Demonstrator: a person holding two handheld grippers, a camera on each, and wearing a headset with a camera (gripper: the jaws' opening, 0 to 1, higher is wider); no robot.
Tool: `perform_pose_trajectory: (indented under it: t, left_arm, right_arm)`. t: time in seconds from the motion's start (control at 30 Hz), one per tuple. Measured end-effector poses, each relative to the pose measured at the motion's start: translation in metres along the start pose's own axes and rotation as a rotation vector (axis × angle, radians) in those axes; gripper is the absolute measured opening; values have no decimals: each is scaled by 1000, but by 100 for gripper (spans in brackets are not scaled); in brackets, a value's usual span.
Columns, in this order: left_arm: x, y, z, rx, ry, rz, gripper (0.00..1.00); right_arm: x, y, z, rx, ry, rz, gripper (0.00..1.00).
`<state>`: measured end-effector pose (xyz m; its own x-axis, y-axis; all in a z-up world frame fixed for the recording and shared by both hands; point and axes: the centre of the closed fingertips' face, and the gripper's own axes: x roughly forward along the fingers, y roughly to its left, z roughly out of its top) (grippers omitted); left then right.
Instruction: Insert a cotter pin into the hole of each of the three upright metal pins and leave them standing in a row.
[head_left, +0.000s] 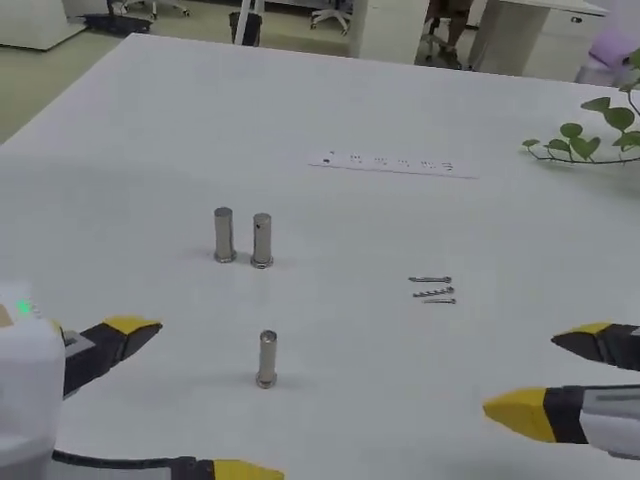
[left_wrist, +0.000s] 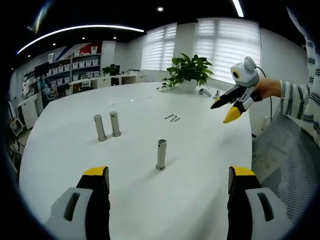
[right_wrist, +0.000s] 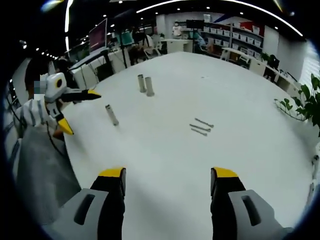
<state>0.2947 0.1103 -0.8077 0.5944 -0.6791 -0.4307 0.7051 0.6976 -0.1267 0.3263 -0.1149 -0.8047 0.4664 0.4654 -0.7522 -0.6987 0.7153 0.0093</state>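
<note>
Hovering over the near left of the white surface (head_left: 120, 150), the left tongs (head_left: 215, 398) are held wide open, and nothing is gripped or touched by the yellow-tipped jaws. The right tongs (head_left: 521, 374) are held at the near right with the jaws likewise spread wide, and nothing lies between them.

A white power strip (head_left: 392, 164) is laid flat towards the far side. Its markings are too small to be read. A leafy plant (head_left: 590, 140) is seen at the far right edge.

Three metal pins are stood upright on the surface, each with its long axis vertical. The far-left metal pin (head_left: 223, 235) and the far-right metal pin (head_left: 262, 240) are set just beside each other. A small dark hole is seen near the top of the far-right one. The near metal pin (head_left: 267, 358) is placed apart from that pair, closer to the tongs.

The cotter pins (head_left: 432, 290) are laid flat to the right of the metal pins, well apart from them. Three are counted, arranged in parallel one behind another, with their long axes running left to right.
</note>
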Motion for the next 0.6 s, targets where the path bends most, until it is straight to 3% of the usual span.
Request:
perform_pose_trajectory:
  t: [0.17, 0.2, 0.27, 0.47, 0.53, 0.6]
  left_arm:
    - [2, 6, -2, -31, 5, 8, 99]
    - [1, 7, -2, -28, 4, 11, 100]
    - [1, 8, 0, -31, -10, 22, 100]
    - [6, 2, -3, -49, -7, 7, 100]
    - [7, 1, -1, -60, -18, 6, 100]
    - [9, -4, 1, -75, -28, -6, 100]
  right_arm:
    - [26, -12, 8, -105, 57, 32, 69]
    - [30, -12, 9, -144, 90, 56, 70]
    - [36, -12, 13, -206, 106, 82, 72]
    - [54, -16, 28, -368, 163, 153, 71]
    - [58, -21, 34, -375, 162, 134, 71]
    - [62, -25, 37, -429, 186, 146, 71]
